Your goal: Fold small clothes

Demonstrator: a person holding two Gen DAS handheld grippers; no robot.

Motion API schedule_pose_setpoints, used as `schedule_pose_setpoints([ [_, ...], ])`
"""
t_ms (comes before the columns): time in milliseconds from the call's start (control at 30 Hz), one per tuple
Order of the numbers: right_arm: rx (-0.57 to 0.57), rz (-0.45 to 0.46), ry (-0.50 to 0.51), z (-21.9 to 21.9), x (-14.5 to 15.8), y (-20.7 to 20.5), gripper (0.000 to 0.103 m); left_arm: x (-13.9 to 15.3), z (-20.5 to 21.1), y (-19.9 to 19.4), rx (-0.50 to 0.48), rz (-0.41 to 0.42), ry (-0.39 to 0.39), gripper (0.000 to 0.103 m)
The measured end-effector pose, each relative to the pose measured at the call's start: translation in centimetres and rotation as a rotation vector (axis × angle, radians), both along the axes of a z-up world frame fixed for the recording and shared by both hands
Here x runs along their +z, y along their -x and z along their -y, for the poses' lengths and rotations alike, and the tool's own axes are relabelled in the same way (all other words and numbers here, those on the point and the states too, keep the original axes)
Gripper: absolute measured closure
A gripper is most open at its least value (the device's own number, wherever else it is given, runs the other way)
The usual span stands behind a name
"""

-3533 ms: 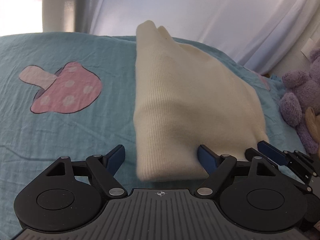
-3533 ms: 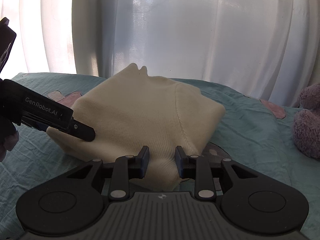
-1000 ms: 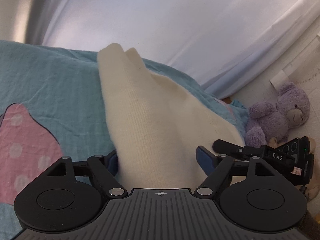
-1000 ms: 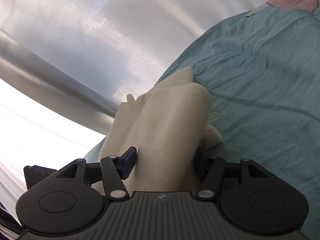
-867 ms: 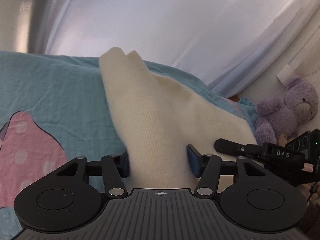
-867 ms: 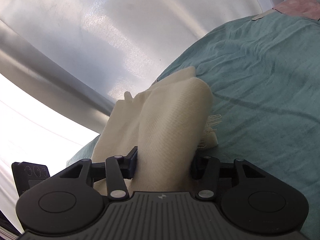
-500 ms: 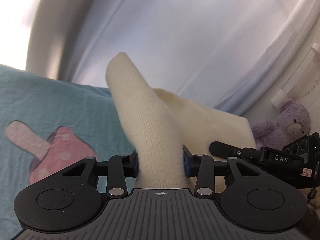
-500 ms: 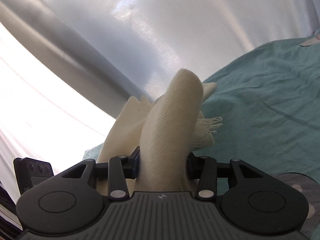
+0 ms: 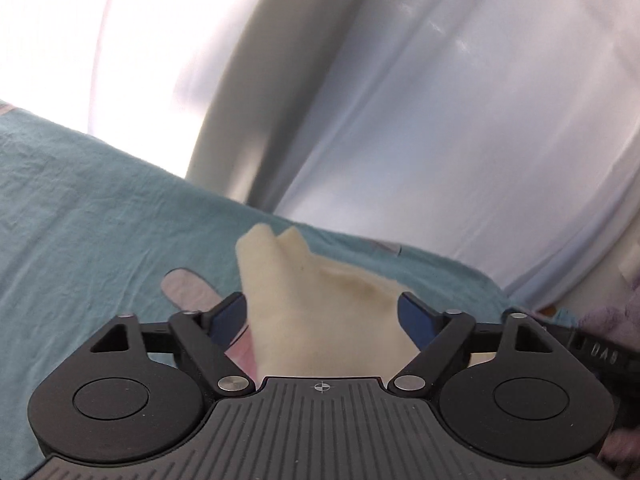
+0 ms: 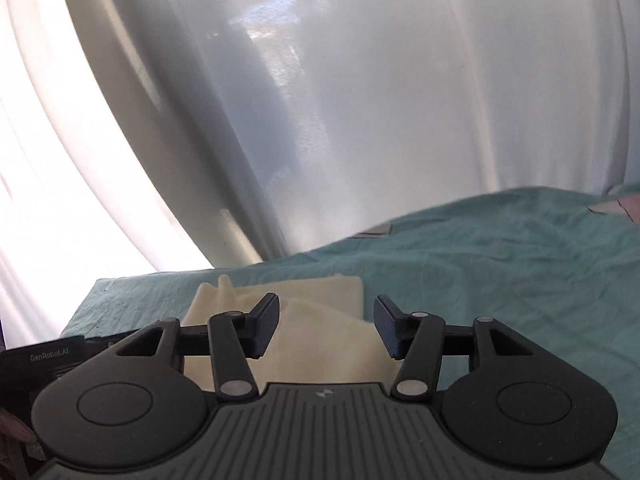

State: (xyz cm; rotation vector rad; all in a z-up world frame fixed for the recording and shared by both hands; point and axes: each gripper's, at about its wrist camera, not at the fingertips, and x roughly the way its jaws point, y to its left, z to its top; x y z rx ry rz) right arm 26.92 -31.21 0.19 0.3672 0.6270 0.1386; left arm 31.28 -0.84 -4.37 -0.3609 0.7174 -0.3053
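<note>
A cream knit garment (image 9: pixel 304 280) lies folded on the teal bed sheet (image 9: pixel 100 220). My left gripper (image 9: pixel 322 314) hovers over its near part, and its jaws are opening wide. The blue pads (image 9: pixel 228 314) stand at the garment's sides without pressing it. In the right wrist view the same garment (image 10: pixel 320 296) lies flat below my right gripper (image 10: pixel 326 330). That gripper's jaws are opening too, and its pads (image 10: pixel 266 326) are clear of the cloth. Each view shows the other gripper at its edge: the right gripper (image 9: pixel 600 352) and the left gripper (image 10: pixel 48 356).
White curtains (image 9: pixel 440 120) hang behind the bed with bright window light at the left. A pink mushroom print (image 9: pixel 188 288) marks the sheet left of the garment. A purple plush toy (image 9: pixel 624 312) sits at the right edge. The sheet (image 10: pixel 520 248) stretches to the right.
Half a second ago both grippers pinched raised folds of the garment. Both have let go and drawn back upward, and the garment lies flat on the sheet.
</note>
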Motion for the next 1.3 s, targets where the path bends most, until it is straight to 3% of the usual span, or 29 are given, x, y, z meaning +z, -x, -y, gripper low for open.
schedule_pose_setpoints([
  [133,0.025,-0.018,0.034,-4.8,-1.4,-3.3,0.062,-0.5,4.1,-2.5,0.058,0.029,-0.068,0.013],
  [333,-0.051,-0.005,0.268,-7.0,-6.1,-3.6,0.062,-5.3,4.9,-3.2,0.140,-0.014,-0.250,0.018],
  [400,-0.056,0.003,0.239,-6.3,-6.5,-3.3,0.061,-5.7,4.2,-3.5,0.139,-0.037,-0.208,0.019],
  [500,-0.036,0.033,0.312,-7.3,-7.1,-3.4,0.061,-5.9,3.9,-3.6,0.142,-0.032,-0.213,0.020],
  [633,-0.021,0.004,0.323,-7.6,-7.1,-3.8,0.054,-5.5,4.0,-3.5,0.127,-0.053,-0.216,0.008],
  [700,-0.017,-0.017,0.307,-7.5,-7.0,-4.1,0.052,-5.0,4.0,-3.1,0.101,-0.074,-0.222,0.007],
  [800,-0.023,-0.026,0.309,-7.4,-6.0,-2.6,0.050,-4.0,4.0,-1.0,0.029,-0.040,-0.257,0.006],
  [933,-0.002,0.005,0.311,-7.1,-4.1,1.7,0.045,-2.8,2.8,4.4,-0.054,-0.004,-0.200,0.001],
  [1100,0.005,-0.008,0.362,-6.9,-5.8,4.9,0.037,-4.8,3.0,6.9,-0.079,-0.084,-0.196,0.000],
  [1167,0.010,0.013,0.363,-6.9,-6.4,5.1,0.037,-5.5,2.6,6.7,-0.047,-0.096,-0.149,0.000],
  [1300,0.021,-0.002,0.350,-6.4,-6.5,4.6,0.030,-5.2,3.0,6.0,-0.046,-0.130,-0.175,0.000],
])
